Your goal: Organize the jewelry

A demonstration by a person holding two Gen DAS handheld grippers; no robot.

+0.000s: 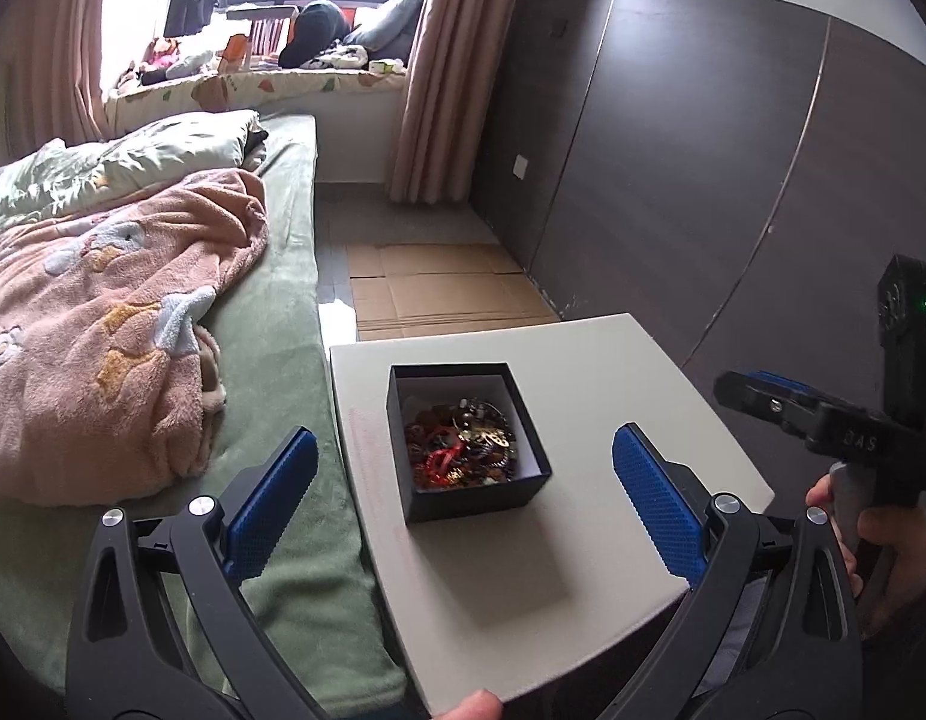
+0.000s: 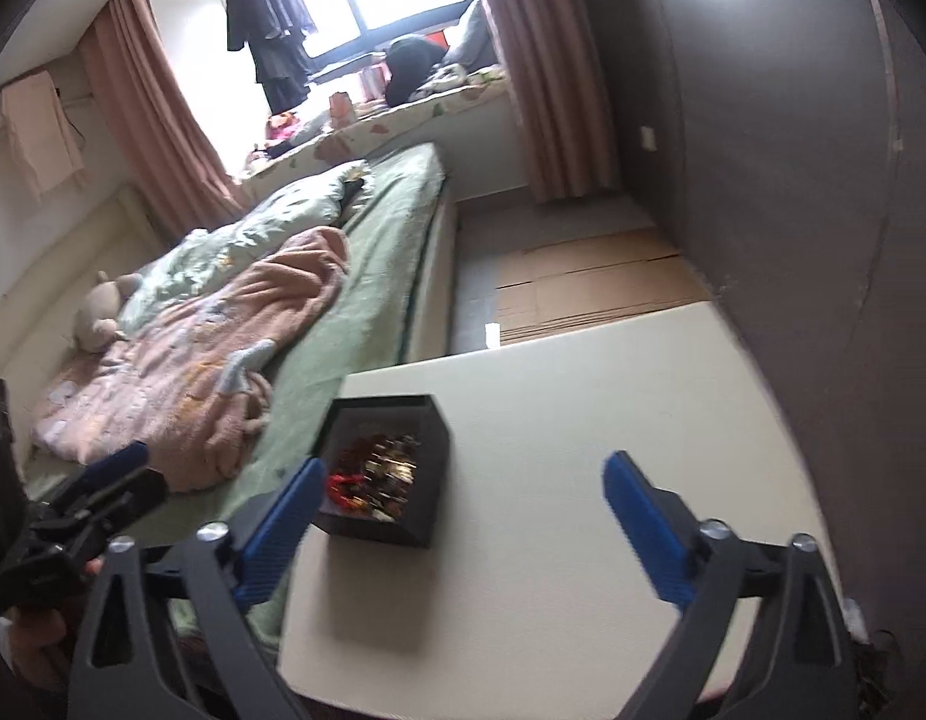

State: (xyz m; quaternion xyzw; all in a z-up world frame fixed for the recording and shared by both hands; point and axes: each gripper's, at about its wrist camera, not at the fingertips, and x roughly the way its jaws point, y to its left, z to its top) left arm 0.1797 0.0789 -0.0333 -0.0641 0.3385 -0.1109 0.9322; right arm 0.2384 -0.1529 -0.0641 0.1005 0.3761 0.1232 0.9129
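Small square black cardboard box (image 1: 469, 441) with a pale lining, lidless, sitting near the middle of the off-white rectangular worktop (image 1: 583, 540), closer to the edge beside the green-covered bed (image 1: 271, 312). Inside, a tangled heap of jewelry (image 1: 463, 444): gold-toned chain links, dark beads, a red piece near the front, all knotted together in one mound against the near wall.

Left claw (image 1: 463, 504) spread wide, blue ribbed pads (image 1: 271, 504) on either side of the box but short of it, gripping nothing. Right claw (image 2: 460, 534) likewise spread wide and empty, hovering over bare worktop just right of the box; its view somewhat motion-blurred, so fine detail of the jewelry unreadable there. Right-hand tool also visible at the edge of the left view, well off to the side.

Likely handling: each piece light, limp and slippery, chains prone to snagging on neighbours, so one tug liable to drag the whole clump up. Thin links and clasps probably fragile under a hard squeeze. Best hold probably on a strand or loop standing proud at the top of the heap, such as the red piece or the gold chain, pinched near the pad tips and lifted slowly. Box itself light and stiff, apt to slide or tip; bracing a wall with the other claw advisable.
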